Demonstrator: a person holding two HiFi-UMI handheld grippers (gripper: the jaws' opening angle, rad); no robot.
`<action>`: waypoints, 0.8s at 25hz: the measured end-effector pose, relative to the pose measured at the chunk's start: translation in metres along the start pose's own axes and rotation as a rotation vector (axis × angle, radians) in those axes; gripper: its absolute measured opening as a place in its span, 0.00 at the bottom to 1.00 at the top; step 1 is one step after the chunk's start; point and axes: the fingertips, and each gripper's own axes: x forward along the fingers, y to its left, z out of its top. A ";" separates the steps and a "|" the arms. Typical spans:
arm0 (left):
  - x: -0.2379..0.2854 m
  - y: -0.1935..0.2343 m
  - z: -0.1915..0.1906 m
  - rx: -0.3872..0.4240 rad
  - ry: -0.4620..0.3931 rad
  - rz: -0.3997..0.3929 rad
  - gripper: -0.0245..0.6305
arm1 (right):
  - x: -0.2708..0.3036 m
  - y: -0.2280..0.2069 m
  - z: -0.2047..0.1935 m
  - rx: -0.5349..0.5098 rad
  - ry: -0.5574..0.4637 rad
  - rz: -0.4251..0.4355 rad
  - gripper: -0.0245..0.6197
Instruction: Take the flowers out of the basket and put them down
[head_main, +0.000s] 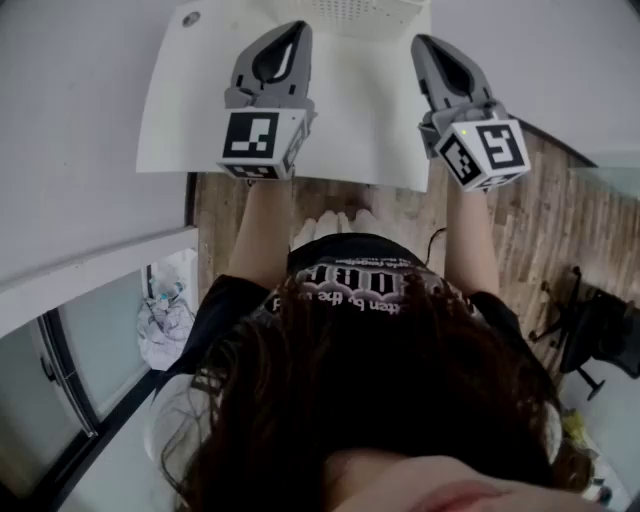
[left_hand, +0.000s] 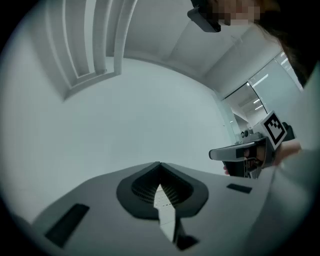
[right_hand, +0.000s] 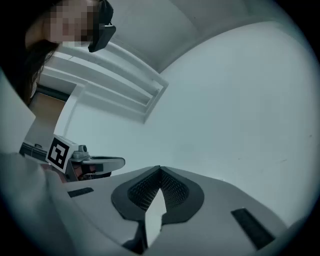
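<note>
Above one white table (head_main: 190, 100), two grippers, left gripper (head_main: 295, 30), right gripper (head_main: 426, 44); fingers of both together

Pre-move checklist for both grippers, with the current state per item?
1. Left gripper open for a grasp: not ok. Its jaws are shut with nothing between them.
2. Right gripper open for a grasp: not ok. It is also shut and empty.
3. Flowers in view: not ok. None show in any view.
4. Basket located: cannot tell. Only a white perforated edge shows at the top of the head view.
5. Grippers apart from each other: ok. They are side by side with a gap, above the white table.
</note>
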 end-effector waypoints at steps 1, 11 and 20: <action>0.000 0.000 0.000 0.000 0.000 -0.001 0.03 | 0.000 0.000 0.000 -0.002 0.002 -0.002 0.08; 0.001 0.005 -0.004 0.000 0.016 -0.026 0.03 | 0.006 0.006 -0.002 -0.013 0.011 0.000 0.08; 0.001 0.016 -0.001 0.016 0.018 -0.055 0.03 | 0.014 0.004 -0.002 0.028 0.009 -0.007 0.08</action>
